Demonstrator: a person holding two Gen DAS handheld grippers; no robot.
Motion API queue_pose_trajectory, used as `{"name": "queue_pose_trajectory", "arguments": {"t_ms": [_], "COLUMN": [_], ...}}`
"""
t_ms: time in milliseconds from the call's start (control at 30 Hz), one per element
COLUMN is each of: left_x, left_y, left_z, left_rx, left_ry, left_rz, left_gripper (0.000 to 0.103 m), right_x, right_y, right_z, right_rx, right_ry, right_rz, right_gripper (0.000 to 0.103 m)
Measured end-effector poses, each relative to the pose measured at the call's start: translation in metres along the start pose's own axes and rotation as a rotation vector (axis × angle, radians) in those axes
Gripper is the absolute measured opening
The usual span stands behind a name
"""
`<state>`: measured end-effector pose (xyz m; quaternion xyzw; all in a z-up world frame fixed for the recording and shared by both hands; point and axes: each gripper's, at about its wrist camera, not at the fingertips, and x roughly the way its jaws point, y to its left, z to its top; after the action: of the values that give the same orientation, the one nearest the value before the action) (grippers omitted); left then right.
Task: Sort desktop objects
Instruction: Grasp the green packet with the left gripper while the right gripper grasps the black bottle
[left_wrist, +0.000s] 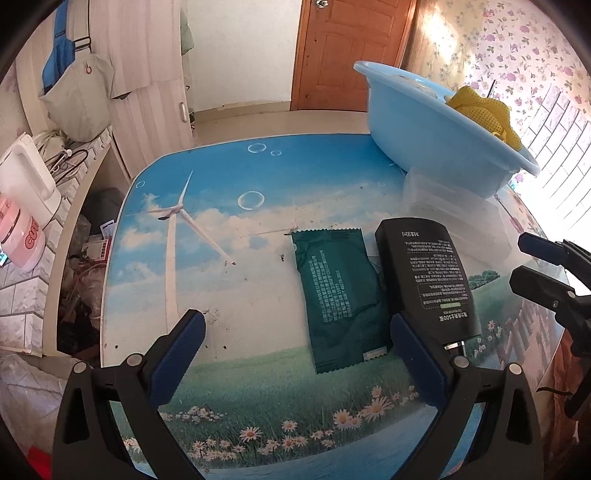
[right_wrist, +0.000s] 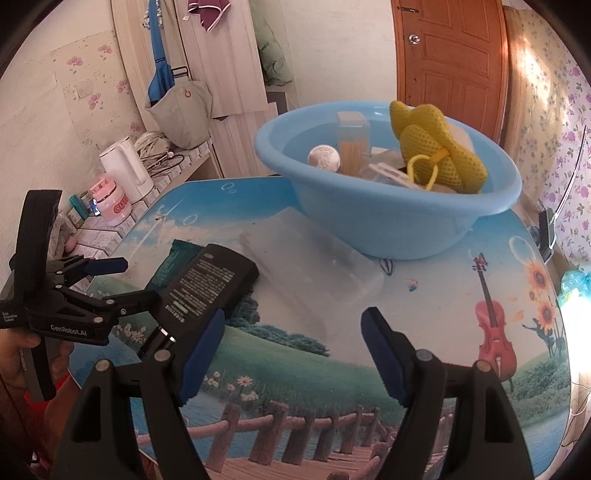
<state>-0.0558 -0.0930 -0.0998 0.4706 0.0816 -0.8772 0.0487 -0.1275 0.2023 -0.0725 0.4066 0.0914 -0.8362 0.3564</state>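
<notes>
Both grippers, L (left_wrist: 297, 354) & R (right_wrist: 291, 350), are hanging wide open w/ nothing held, prob. getting ready to grab the black tube (left_wrist: 428, 273) or green packet (left_wrist: 340, 295) for the blue basin (right_wrist: 399, 229).

We cannot read the black tube's (left_wrist: 428, 280) fine print; its cap end is hidden behind the tool finger (left_wrist: 417, 354), lower right.

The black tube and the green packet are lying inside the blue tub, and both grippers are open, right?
Not quite. The black tube and green packet lie on the table, outside the blue tub, as the left wrist view shows. Both grippers, left and right, are open.
</notes>
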Motion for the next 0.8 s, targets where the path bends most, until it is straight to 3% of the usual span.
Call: {"name": "queue_pose_trajectory", "arguments": {"t_ms": [67,167,333,800], "left_x": [0.002,0.003,0.003,-0.004], "left_y": [-0.001,-0.008,-0.018,-0.005], "left_z": [0.002,0.004,0.009,0.001], "left_rx": [0.003,0.039,0.072,0.065], "left_ry": [0.002,-0.010,-0.028,-0.032], "left_rz": [-0.010,-0.003,-0.024,-0.031], "left_gripper": [0.097,0.085,0.038,0.038], "right_x": [0.002,0.005,0.008,0.014], "right_y": [0.002,0.004,0.013,0.038], "right_z": [-0.001,-0.002,-0.003,0.003], "right_rx": [0.004,0.006,-0.008,-0.022], "right_ry": [0.006,0.019,0.027,0.029], "right_rz": [0.007,0.014,0.024,0.061], "right_gripper": [0.077,0.077,0.077,0.077]}}
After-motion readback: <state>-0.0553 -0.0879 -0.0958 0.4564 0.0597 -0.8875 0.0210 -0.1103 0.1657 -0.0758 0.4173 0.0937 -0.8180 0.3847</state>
